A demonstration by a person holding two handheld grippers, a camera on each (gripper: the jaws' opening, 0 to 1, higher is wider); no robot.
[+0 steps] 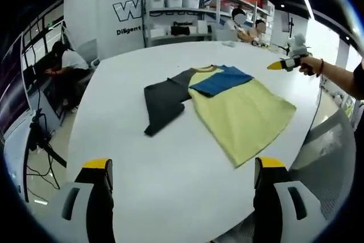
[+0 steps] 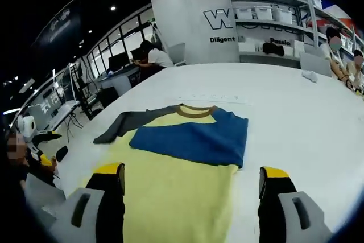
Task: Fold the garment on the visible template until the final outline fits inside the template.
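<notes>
A yellow T-shirt [image 1: 239,112] with grey sleeves is lying partly folded on the white table [image 1: 142,163], its blue-faced sleeve turned across the chest. The left gripper [image 1: 185,180] is hovering wide open and empty before it, and the right gripper [image 2: 193,189] is spreading equally empty above the hem.

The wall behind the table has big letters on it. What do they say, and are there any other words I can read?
"W": large outlined letters on the white wall; the shelf cuts the rest off.
"Diligent": small dark print under them; more may be hidden.
Dark print on the shelf: too blurred to read.
The shirt and the table show no words.
</notes>
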